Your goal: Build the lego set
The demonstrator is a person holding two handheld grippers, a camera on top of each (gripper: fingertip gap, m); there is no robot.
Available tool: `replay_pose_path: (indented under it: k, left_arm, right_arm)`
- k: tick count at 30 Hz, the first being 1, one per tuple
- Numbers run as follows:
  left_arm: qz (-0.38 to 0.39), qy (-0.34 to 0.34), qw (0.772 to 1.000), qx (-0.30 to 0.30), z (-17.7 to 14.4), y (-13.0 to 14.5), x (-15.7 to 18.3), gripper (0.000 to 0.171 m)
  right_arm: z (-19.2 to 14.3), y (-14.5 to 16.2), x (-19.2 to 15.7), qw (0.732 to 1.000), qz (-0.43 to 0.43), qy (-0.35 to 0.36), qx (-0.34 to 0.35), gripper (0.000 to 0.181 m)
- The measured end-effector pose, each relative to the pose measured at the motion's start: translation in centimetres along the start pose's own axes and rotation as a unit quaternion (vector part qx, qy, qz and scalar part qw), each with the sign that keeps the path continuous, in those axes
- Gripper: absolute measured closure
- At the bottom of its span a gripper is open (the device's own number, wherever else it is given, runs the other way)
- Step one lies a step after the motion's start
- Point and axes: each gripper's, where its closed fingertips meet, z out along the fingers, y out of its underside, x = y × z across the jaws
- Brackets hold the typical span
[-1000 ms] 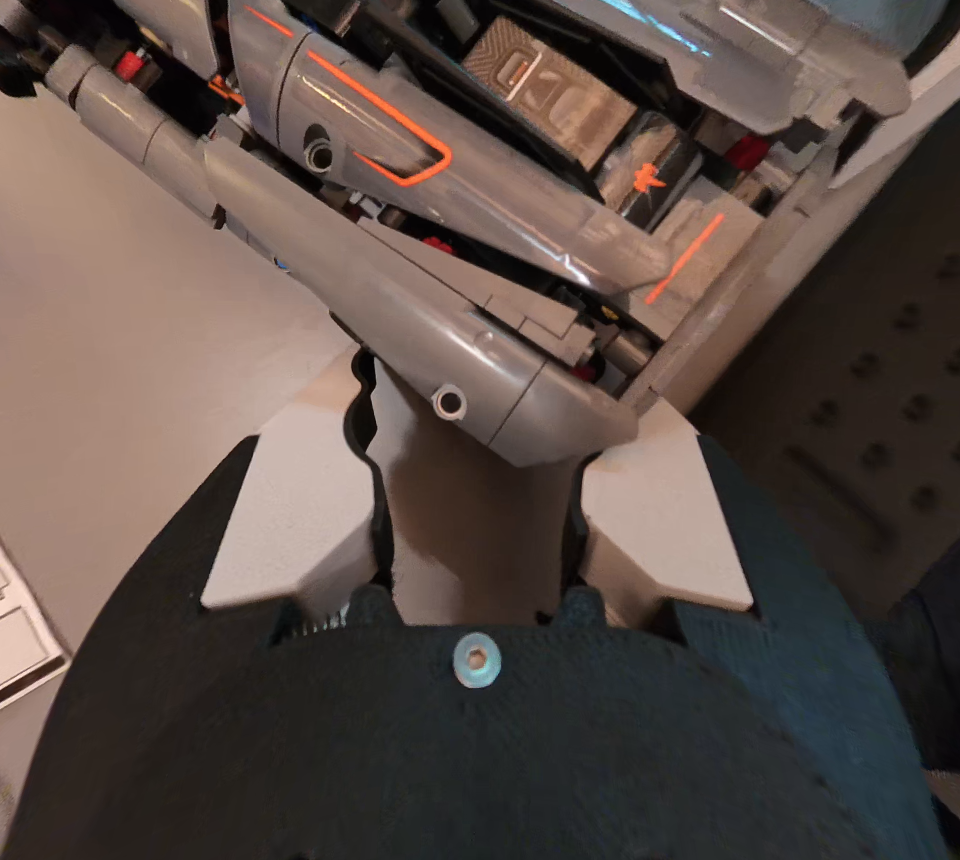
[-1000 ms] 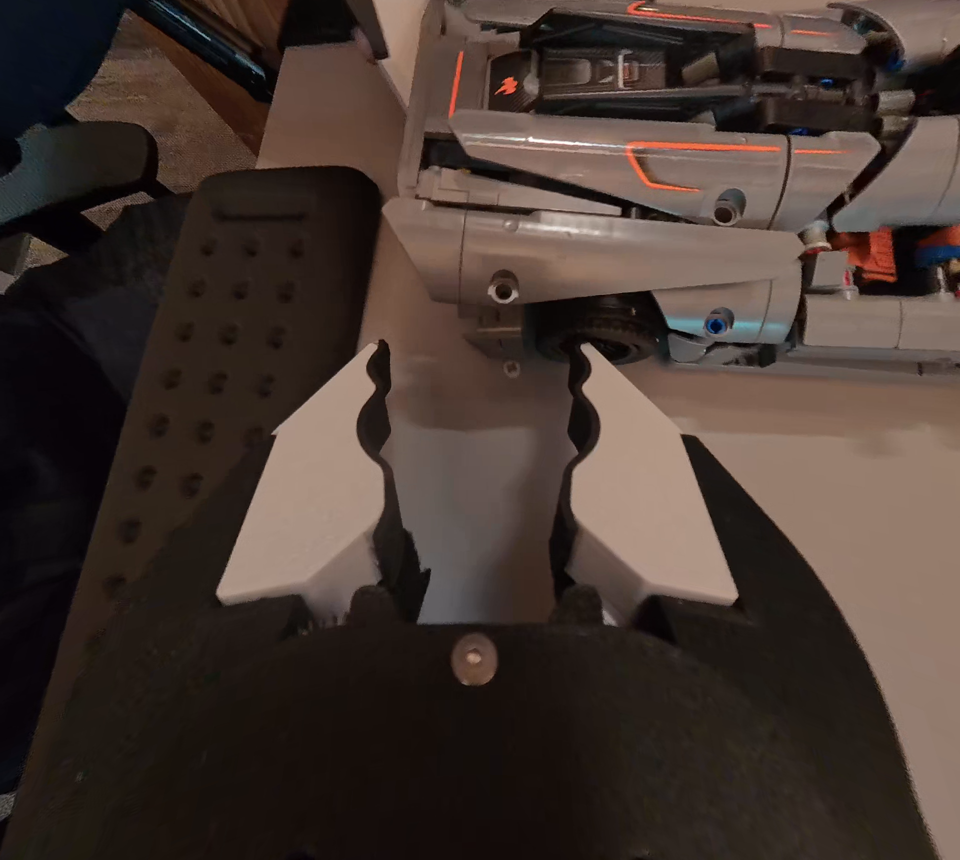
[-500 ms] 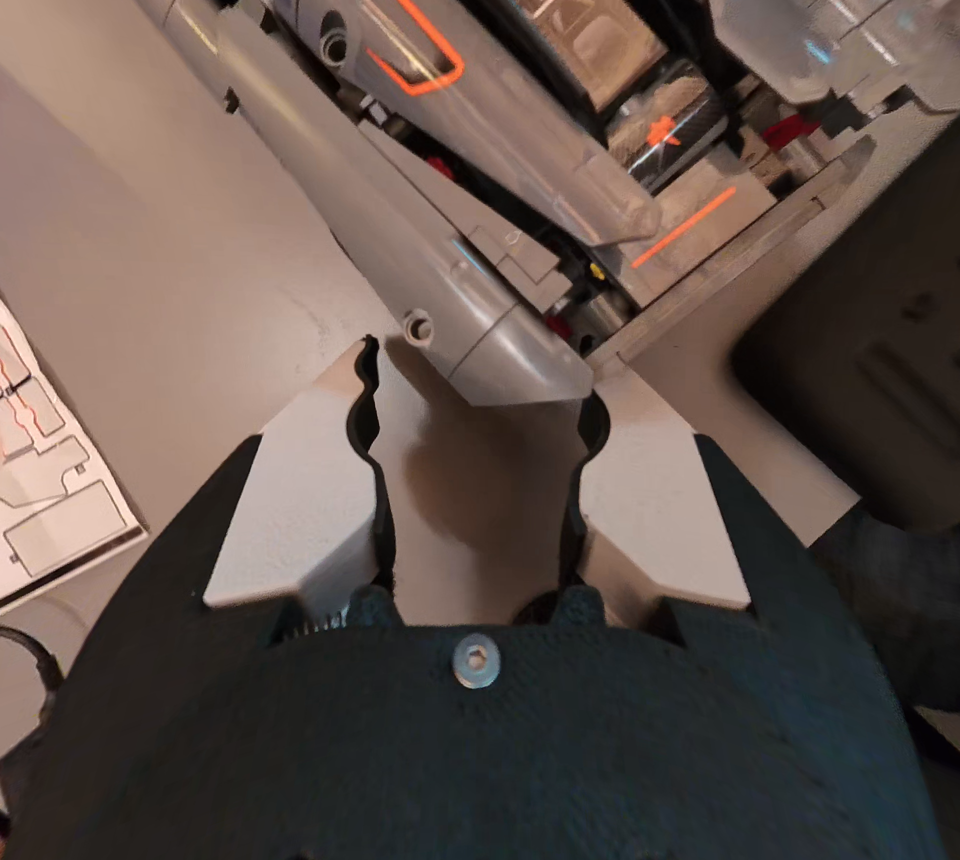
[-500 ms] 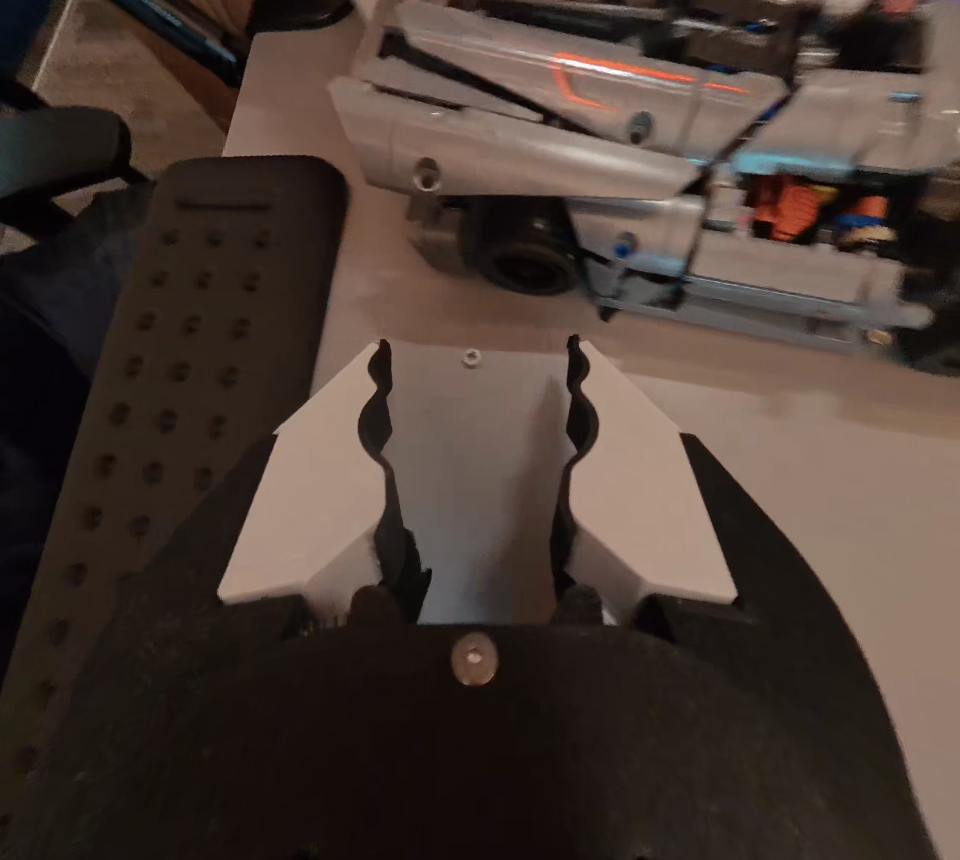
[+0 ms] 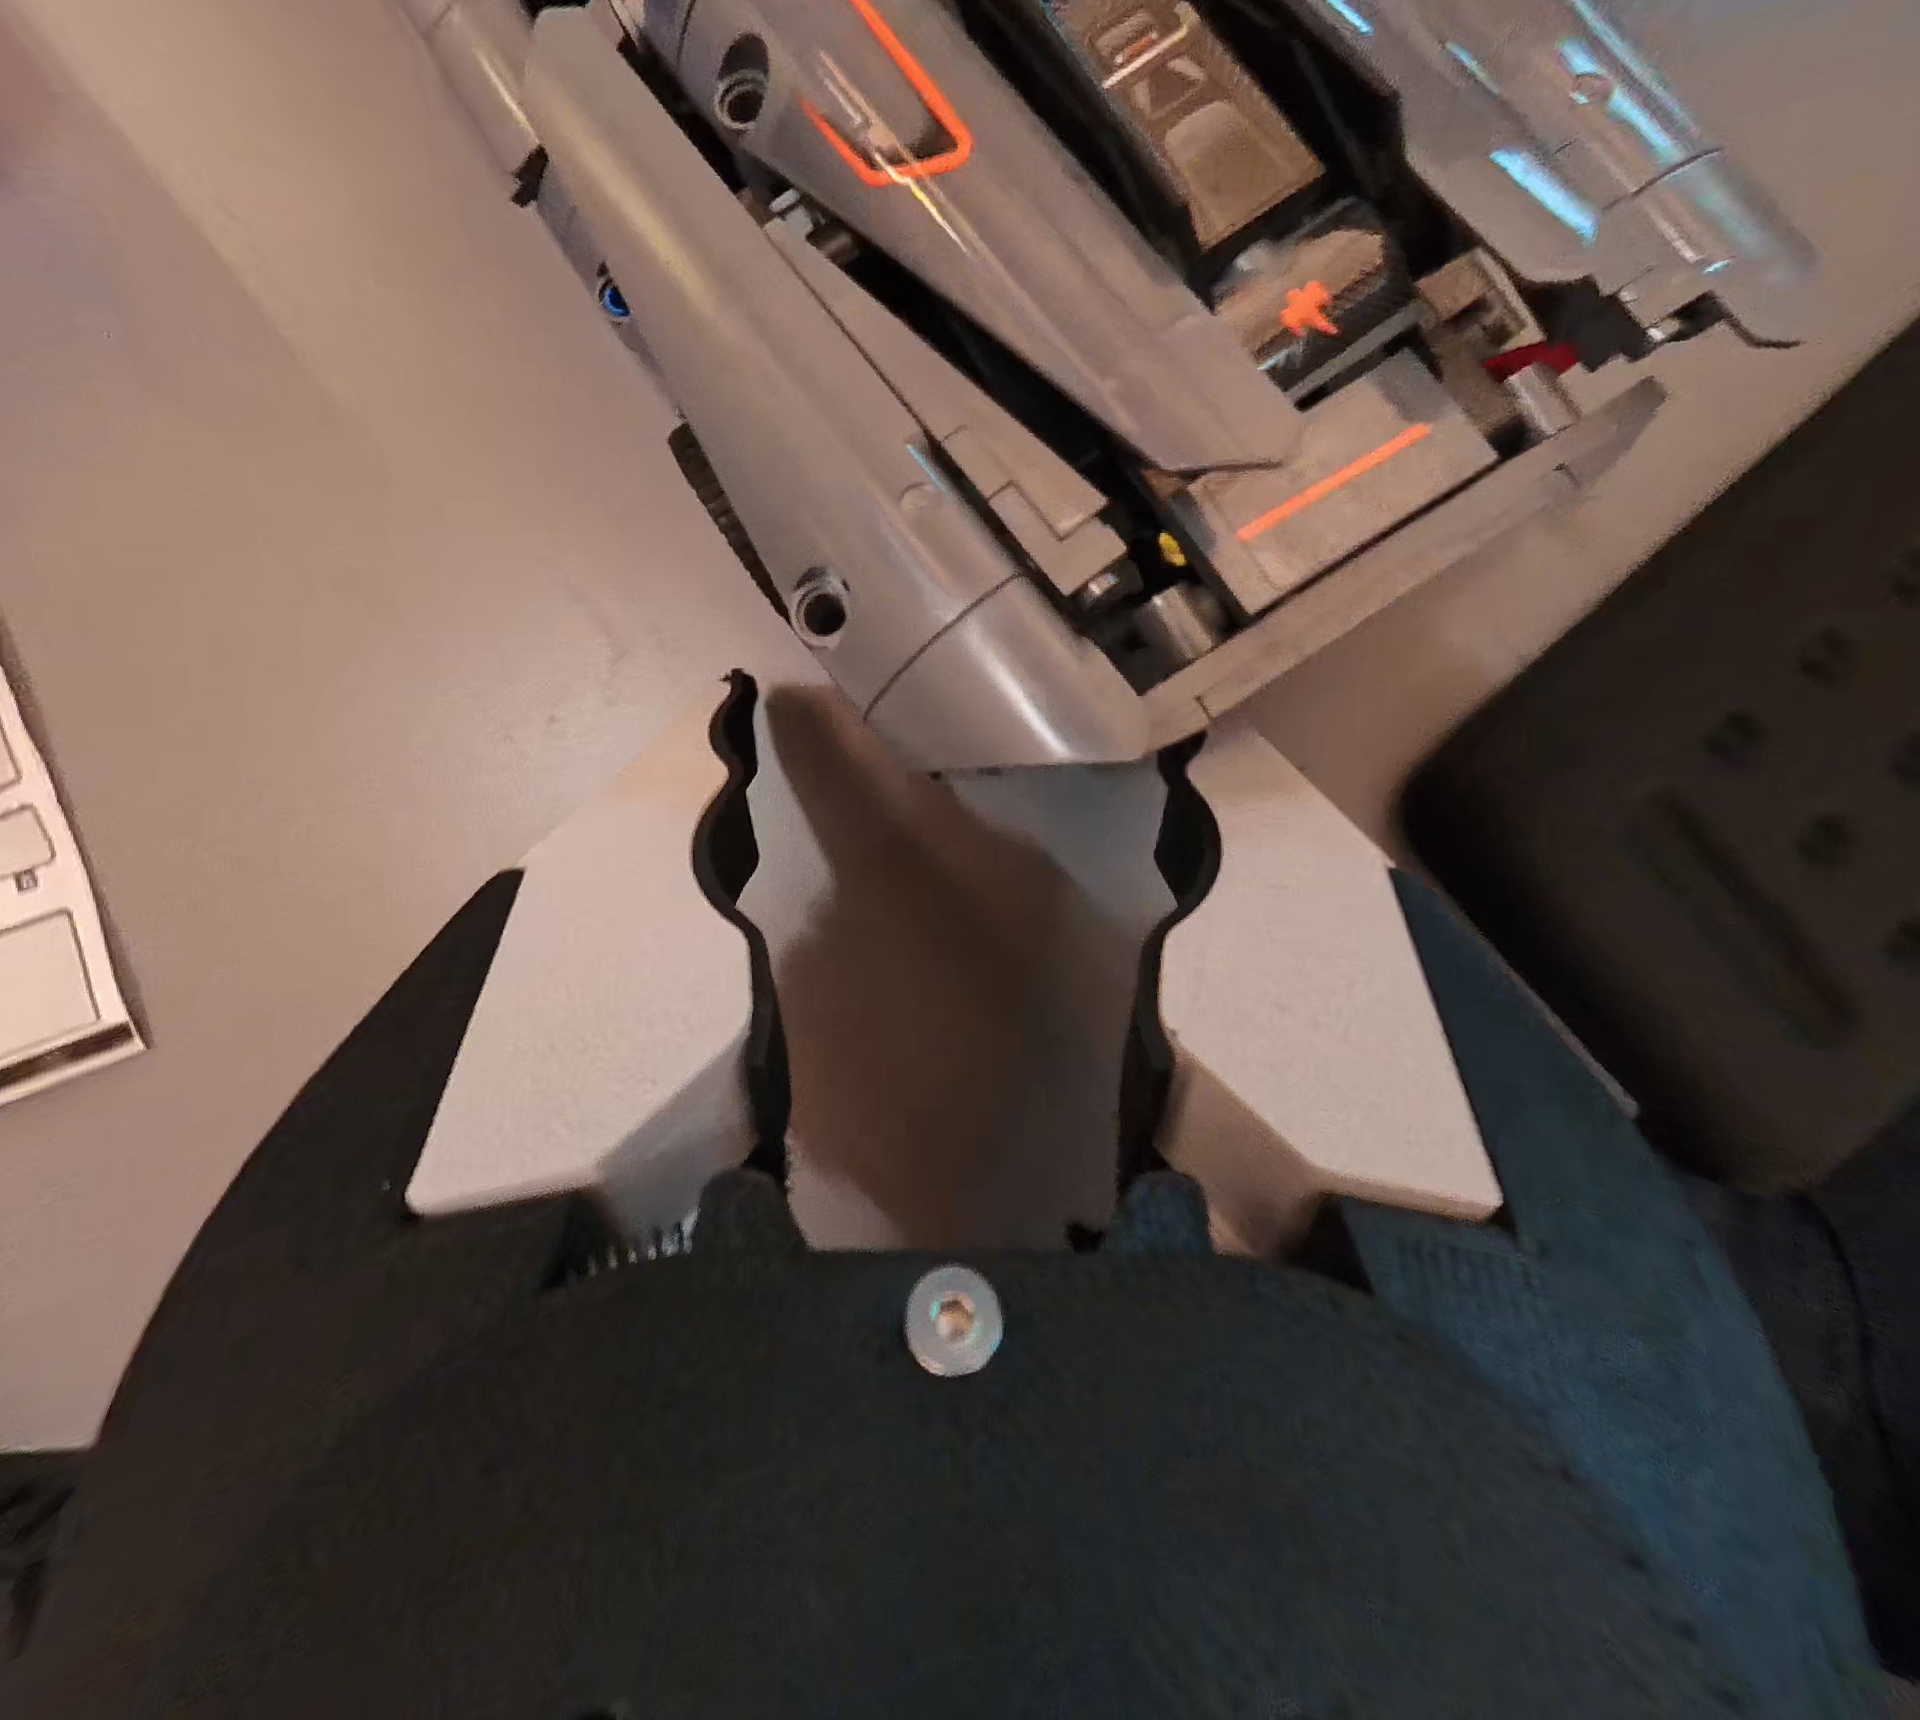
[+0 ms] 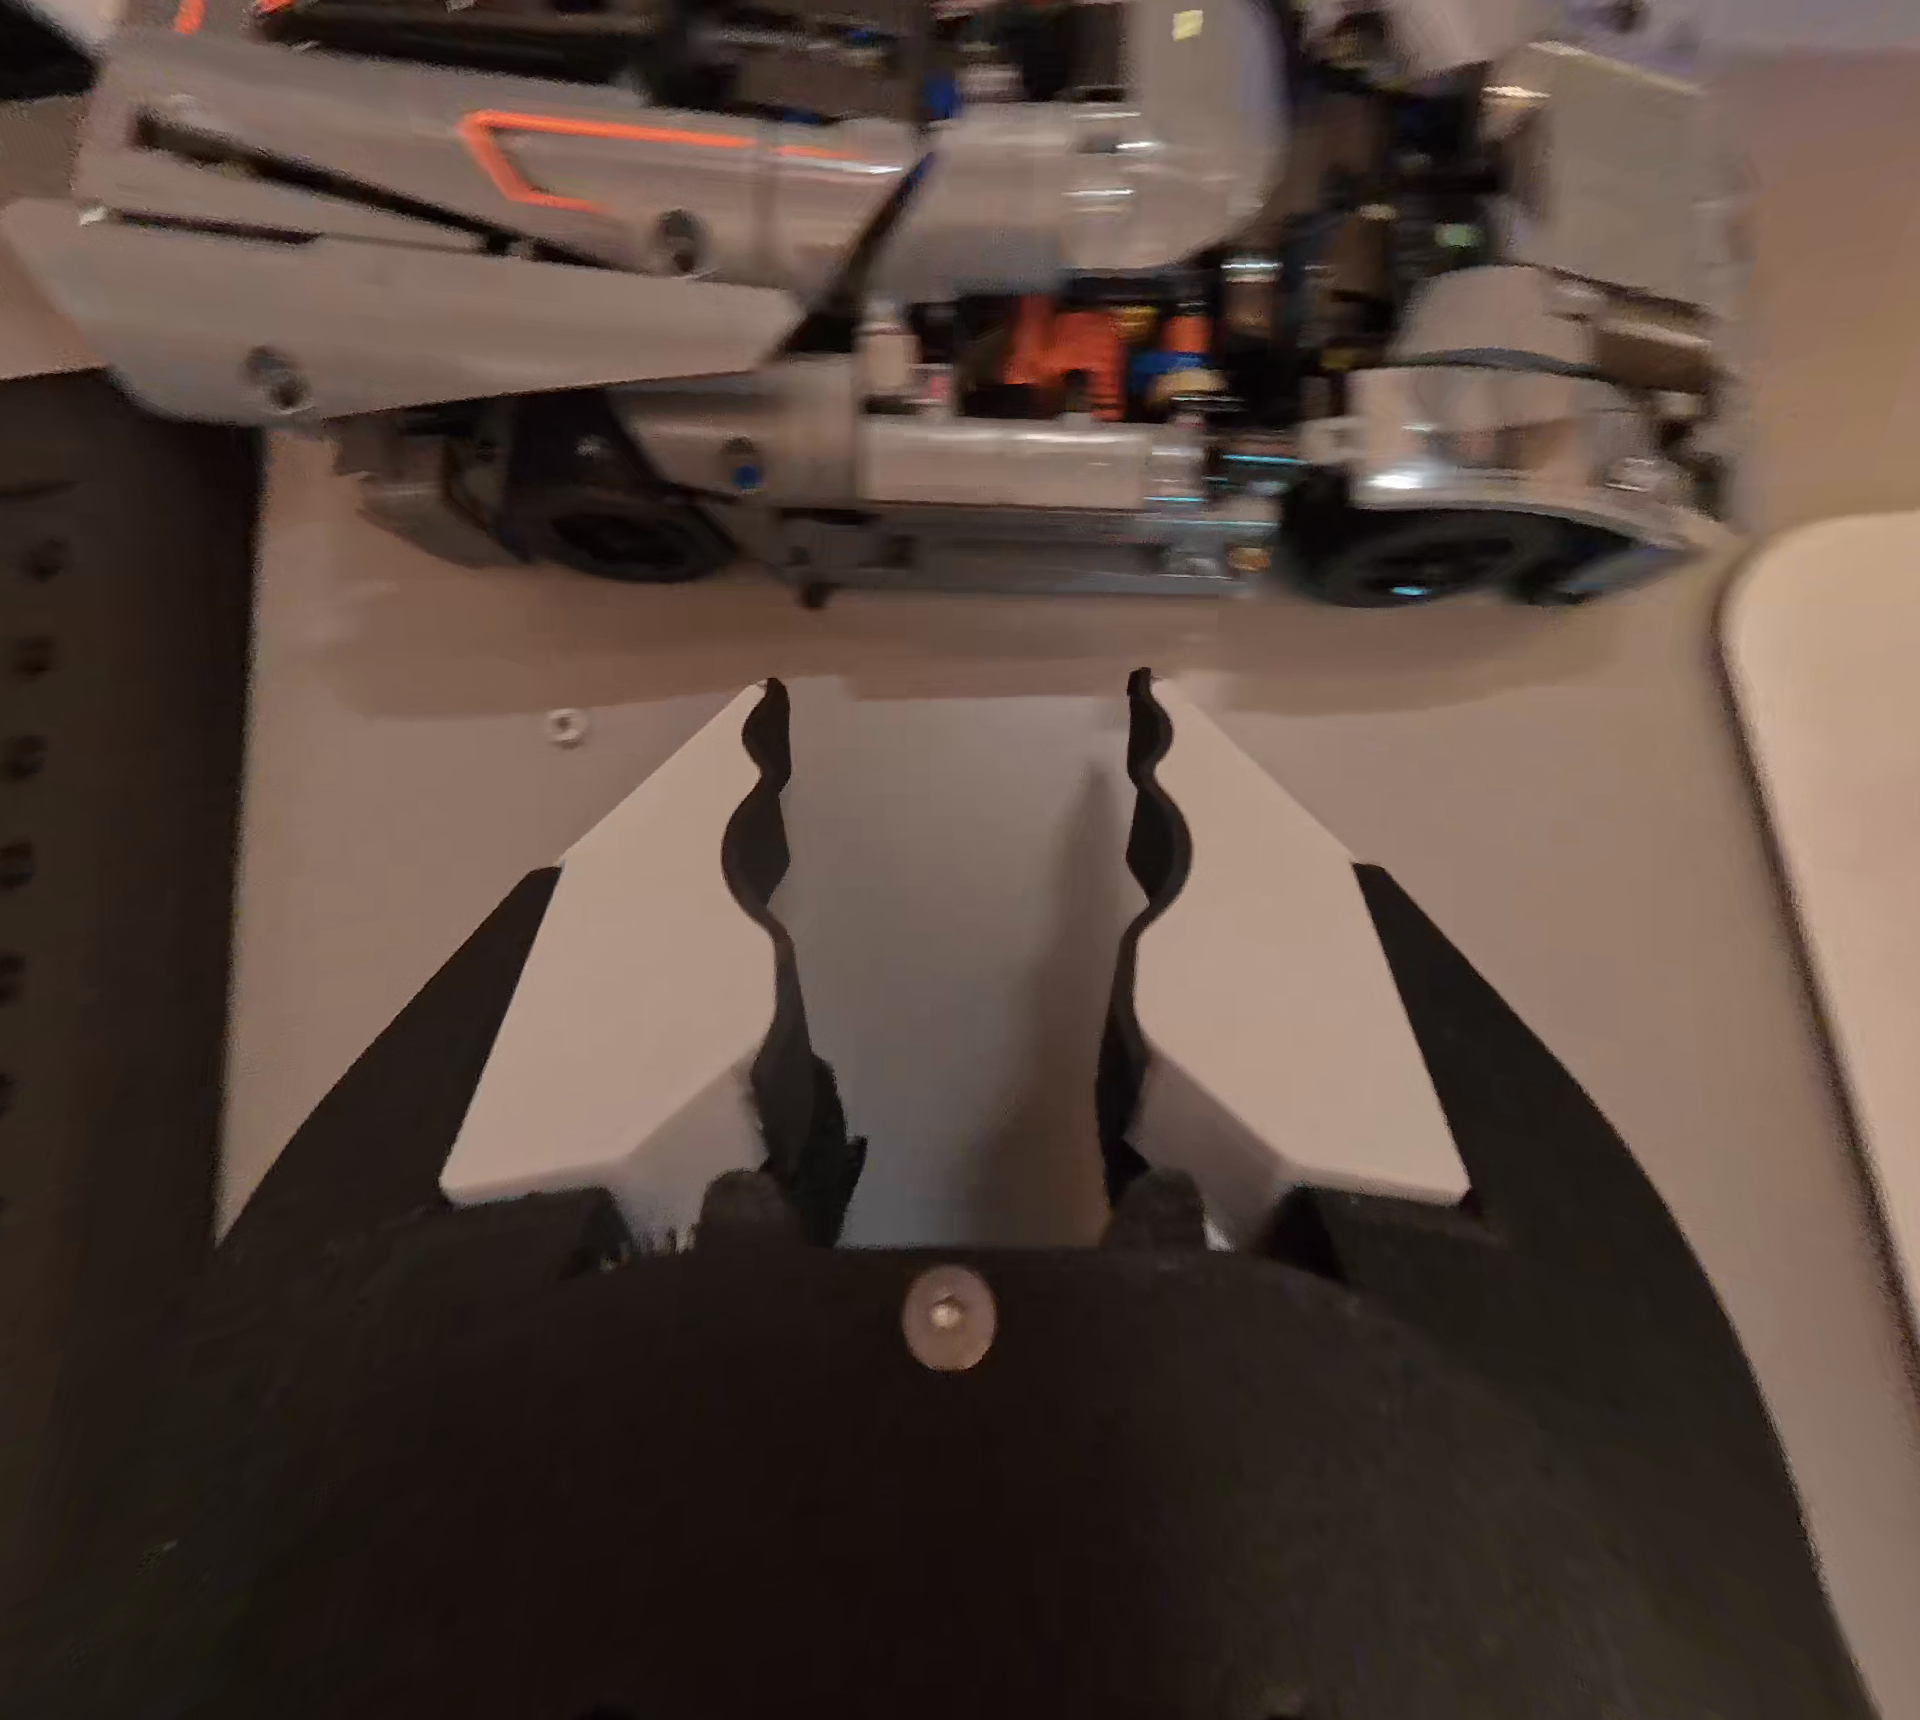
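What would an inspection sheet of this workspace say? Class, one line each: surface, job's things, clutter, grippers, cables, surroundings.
Surface: pale table, mostly bare near both grippers.
Job's things: grey lego car with orange trim, standing on its wheels; a small loose ring piece lies on the table near it.
Clutter: printed sheet at the left edge; pale rounded pad at the right.
Grippers: left gripper jaws open, at the car's tail; right gripper jaws open, clear of the car, empty.
Cables: nothing seen.
Surroundings: black perforated panel beside the table.
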Motion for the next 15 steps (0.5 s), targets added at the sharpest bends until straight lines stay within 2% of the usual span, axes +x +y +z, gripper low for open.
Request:
replay_pose_path:
  k: [3, 6, 9, 11, 15]
  left_arm:
    - [-0.026, -0.028, 0.999, 0.02, -1.1, 0.0, 0.0, 0.091]
    - [-0.037, -0.047, 0.996, 0.073, -2.3, -1.0, 0.9, 0.089]
    - [-0.045, -0.086, 0.991, 0.089, -2.6, -0.8, 0.7, 0.088]
    - [-0.063, -0.071, 0.99, 0.103, -2.4, -0.6, 1.2, 0.088]
    - [-0.059, -0.084, 0.988, 0.116, -2.0, -0.7, 1.2, 0.087]
  right_arm:
    - [-0.6, -0.5, 3.5, 0.999, 0.027, 0.024, 0.031, 0.104]
    - [-0.5, -0.5, 4.8, 0.998, 0.029, 0.031, 0.038, 0.099]
    - [-0.3, 0.9, 5.1, 0.999, 0.026, 0.043, 0.012, 0.103]
    - [-0.5, 1.7, 5.4, 0.998, 0.034, 0.045, 0.009, 0.104]
    - [-1.5, 2.0, 5.1, 0.998, 0.045, 0.034, 0.029, 0.108]
